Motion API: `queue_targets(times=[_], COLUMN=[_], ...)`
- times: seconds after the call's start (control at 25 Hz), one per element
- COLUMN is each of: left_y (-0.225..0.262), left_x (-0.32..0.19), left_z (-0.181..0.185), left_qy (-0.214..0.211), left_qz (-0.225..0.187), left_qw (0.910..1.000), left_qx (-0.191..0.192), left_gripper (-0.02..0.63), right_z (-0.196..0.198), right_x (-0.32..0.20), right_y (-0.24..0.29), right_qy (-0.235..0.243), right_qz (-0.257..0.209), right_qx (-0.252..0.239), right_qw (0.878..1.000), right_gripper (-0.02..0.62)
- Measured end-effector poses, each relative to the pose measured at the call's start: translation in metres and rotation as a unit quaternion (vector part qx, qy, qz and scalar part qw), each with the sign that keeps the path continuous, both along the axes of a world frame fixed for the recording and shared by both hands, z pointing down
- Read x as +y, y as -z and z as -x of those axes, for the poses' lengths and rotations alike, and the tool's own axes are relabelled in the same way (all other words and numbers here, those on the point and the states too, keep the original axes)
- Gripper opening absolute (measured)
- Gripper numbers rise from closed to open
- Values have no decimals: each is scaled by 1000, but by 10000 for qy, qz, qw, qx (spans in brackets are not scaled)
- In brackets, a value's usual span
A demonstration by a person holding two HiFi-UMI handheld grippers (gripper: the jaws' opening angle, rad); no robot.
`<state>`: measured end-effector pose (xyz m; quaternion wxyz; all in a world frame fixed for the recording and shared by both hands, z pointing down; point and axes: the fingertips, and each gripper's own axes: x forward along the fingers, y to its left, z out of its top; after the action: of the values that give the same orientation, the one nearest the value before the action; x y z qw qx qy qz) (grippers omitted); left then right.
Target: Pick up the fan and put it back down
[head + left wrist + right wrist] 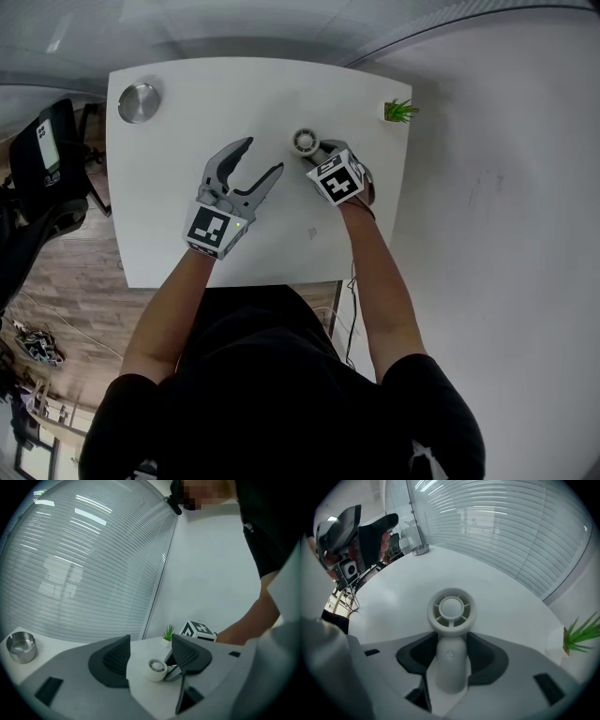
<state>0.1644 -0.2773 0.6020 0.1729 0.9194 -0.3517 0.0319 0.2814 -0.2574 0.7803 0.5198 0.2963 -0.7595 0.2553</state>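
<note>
A small white hand-held fan (pixel 305 142) lies on the white table (pixel 169 253), toward the back right. Its round grille head (pixel 451 610) points away from my right gripper (pixel 451 654), which comes steeply down over the handle (pixel 450 667). Both dark pads (pixel 417 656) lie against the sides of the handle. In the head view my right gripper (pixel 323 156) is mostly hidden under its marker cube (pixel 337 181). My left gripper (pixel 262 156) hovers open just left of the fan, nothing between its fingers. The left gripper view shows the fan (pixel 157 668) beyond those open jaws.
A round metal cup (pixel 139 102) stands at the table's back left corner. A small potted plant (pixel 398 111) sits at the back right corner. A black chair (pixel 47 159) stands off the left edge. A white wall runs along the right.
</note>
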Motion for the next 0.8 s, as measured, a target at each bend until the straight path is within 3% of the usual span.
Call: queue_targets(times=[0.2,0.48,0.8], left_y=[5,19,57], left_x=[1,10,34], left_z=[7,21,44], left_qy=[39,154,316], left_qz=[-31,-119,-272], left_qw=[10000,9997,9990], left_qx=[-16,-132,-174], left_gripper=[287,285,282], right_z=[2,17,51], right_x=[-2,-2,14], right_y=[11,50,129], right_qy=[-155,-488,-639], right_qz=[-39,-340,-906], right_qx=[-166,-897,-2107], right_qw=[9997,9942,9712], right_gripper=[195,195,195])
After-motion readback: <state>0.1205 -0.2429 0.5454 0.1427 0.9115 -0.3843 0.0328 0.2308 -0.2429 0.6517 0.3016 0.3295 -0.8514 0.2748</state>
